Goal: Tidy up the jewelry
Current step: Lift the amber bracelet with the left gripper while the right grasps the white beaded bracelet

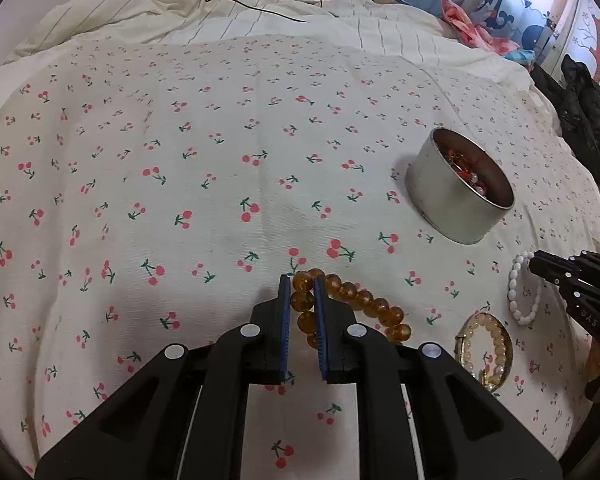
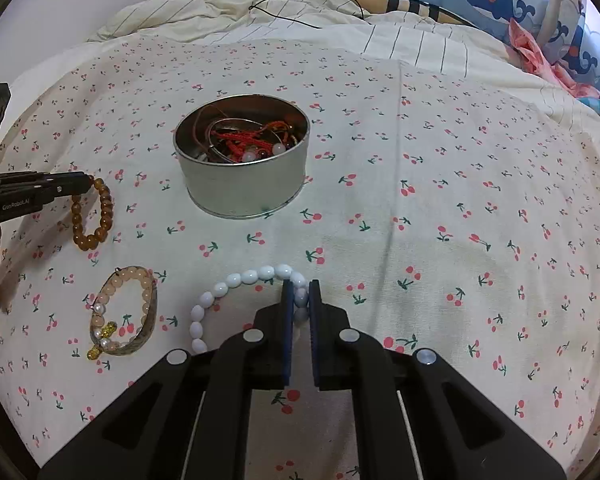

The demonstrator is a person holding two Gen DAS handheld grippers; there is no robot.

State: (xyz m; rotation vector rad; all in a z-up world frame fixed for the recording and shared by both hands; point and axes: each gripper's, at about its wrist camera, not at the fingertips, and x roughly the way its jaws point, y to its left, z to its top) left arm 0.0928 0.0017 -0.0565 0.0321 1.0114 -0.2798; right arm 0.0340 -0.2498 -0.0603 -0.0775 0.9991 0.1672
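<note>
On the left, the left hand-held gripper (image 1: 302, 286) was pinching the amber bead bracelet (image 1: 352, 304). Its blue pads sat on either side of the bead string, and most of the loop looked to lie on the bed sheet (image 1: 180, 140). Gripping only one side probably let the other beads hang free when it got lifted.

Next to it lay a peach bead bracelet (image 2: 122, 312) with gold charms. Nothing held it, so it seemed to be waiting its turn.

Then came the right hand-held gripper (image 2: 301, 290), squeezed onto the white bead bracelet (image 2: 236, 284) in the same way.

Behind them, in the middle of the bed, stood the round tin (image 2: 242, 156), open on top. Red cords and beads were already inside, so the bracelets likely belonged there too.
</note>
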